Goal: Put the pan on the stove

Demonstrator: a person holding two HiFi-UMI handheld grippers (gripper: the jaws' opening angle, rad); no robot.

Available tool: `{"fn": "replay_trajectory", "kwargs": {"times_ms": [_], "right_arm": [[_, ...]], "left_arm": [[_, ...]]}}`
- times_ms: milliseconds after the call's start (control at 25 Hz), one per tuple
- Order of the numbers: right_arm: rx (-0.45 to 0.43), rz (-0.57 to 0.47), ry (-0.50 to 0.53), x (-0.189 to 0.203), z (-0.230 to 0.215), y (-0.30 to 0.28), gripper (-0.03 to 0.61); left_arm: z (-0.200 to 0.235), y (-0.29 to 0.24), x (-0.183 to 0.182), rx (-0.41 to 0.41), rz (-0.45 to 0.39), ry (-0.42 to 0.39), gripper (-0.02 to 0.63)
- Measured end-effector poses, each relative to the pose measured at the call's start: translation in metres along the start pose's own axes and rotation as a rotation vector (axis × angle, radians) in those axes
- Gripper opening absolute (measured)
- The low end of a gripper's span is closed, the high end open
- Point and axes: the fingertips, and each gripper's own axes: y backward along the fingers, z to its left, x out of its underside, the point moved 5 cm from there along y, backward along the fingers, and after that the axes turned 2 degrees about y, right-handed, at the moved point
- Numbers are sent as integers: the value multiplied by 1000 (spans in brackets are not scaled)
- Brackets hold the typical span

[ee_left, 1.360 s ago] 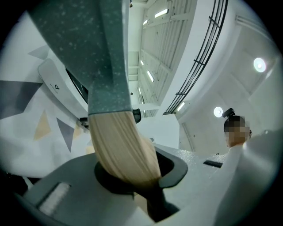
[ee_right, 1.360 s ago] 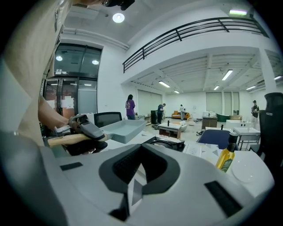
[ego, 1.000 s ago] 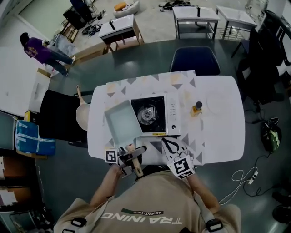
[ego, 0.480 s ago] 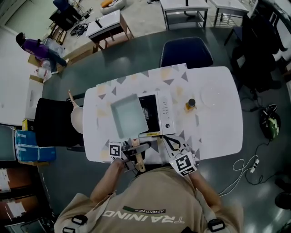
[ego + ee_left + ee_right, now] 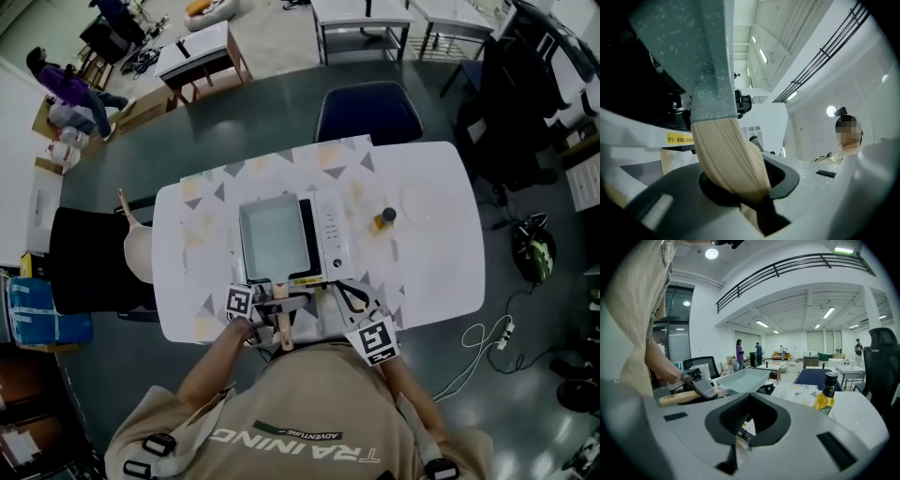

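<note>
A rectangular grey pan (image 5: 275, 236) lies over the burner of the portable stove (image 5: 330, 234) in the head view, hiding the burner. Whether it rests on it I cannot tell. Its wooden handle (image 5: 284, 333) points toward me, and my left gripper (image 5: 277, 306) is shut on it. In the left gripper view the handle (image 5: 729, 154) runs between the jaws up to the pan (image 5: 689, 56). My right gripper (image 5: 344, 289) is shut on nothing, near the stove's front right corner. The right gripper view shows the pan (image 5: 743, 379) and the left gripper (image 5: 701, 383) to its left.
An oil bottle (image 5: 382, 219) and a white plate (image 5: 422, 202) stand right of the stove on the white table (image 5: 450, 272). A dark chair (image 5: 361, 112) is at the far side, a black chair (image 5: 89, 262) at the left. A person (image 5: 66, 86) is far off.
My left gripper carried the pan rightward, from the table left of the stove to over the burner. The right gripper stayed by the stove's front.
</note>
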Motion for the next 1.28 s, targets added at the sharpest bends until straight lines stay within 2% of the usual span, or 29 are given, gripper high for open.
{"fn": "replay_trajectory", "kwargs": {"times_ms": [240, 520, 1120, 1280], "right_arm": [[20, 2, 2, -3, 6, -5, -2], [38, 3, 1, -8, 11, -14, -2], [18, 8, 45, -24, 28, -16, -2], [22, 8, 21, -21, 27, -13, -2]], "left_arm": [[13, 5, -2, 5, 24, 24, 87], [25, 6, -4, -7, 37, 5, 87], [30, 4, -3, -26, 7, 54, 87], [27, 0, -4, -11, -1, 73, 87]]}}
